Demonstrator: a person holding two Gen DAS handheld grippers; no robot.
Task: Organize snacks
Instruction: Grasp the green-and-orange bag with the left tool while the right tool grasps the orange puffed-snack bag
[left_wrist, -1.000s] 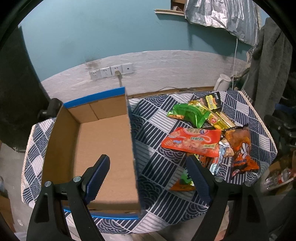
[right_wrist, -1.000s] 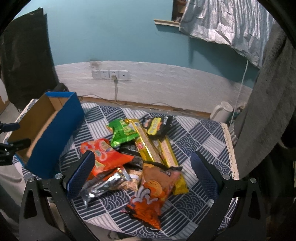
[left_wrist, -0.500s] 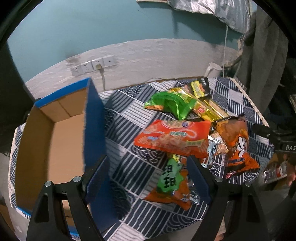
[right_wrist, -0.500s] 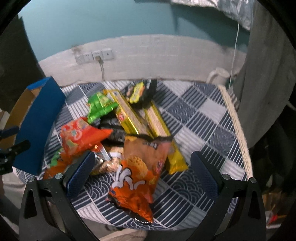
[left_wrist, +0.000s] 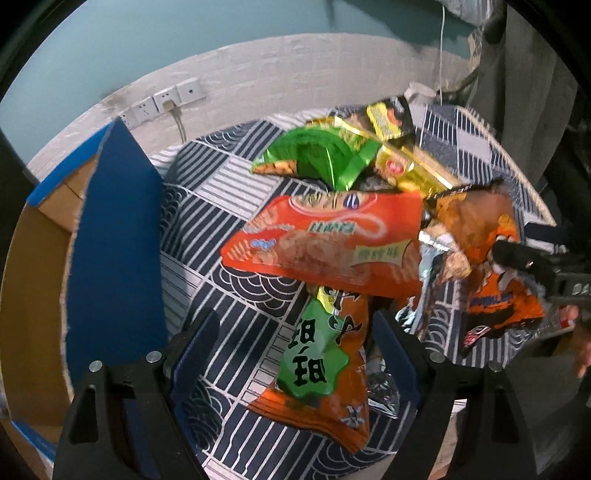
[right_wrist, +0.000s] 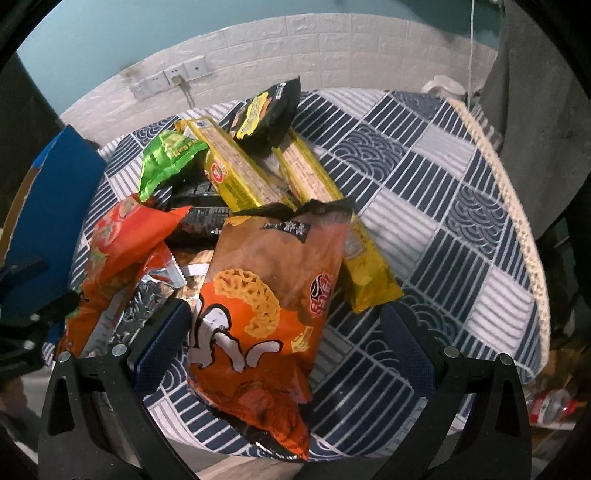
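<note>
Nothing is sorted yet: the snacks (left_wrist: 325, 243) lie heaped on the desk (right_wrist: 424, 206), and what shows of the box (left_wrist: 110, 258) at its left edge looks bare. The left hand-held gripper (left_wrist: 295, 343) is spread wide around a green-and-orange bag (left_wrist: 325, 354), grasping nothing. The right hand-held gripper (right_wrist: 284, 332) is likewise released, straddling the orange bag (right_wrist: 266, 302).

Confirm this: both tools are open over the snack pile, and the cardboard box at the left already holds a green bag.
Not quite. Both the left tool and right tool are open, but the left wrist view shows no bag in the visible part of the cardboard box; the green bag lies on the table.
</note>
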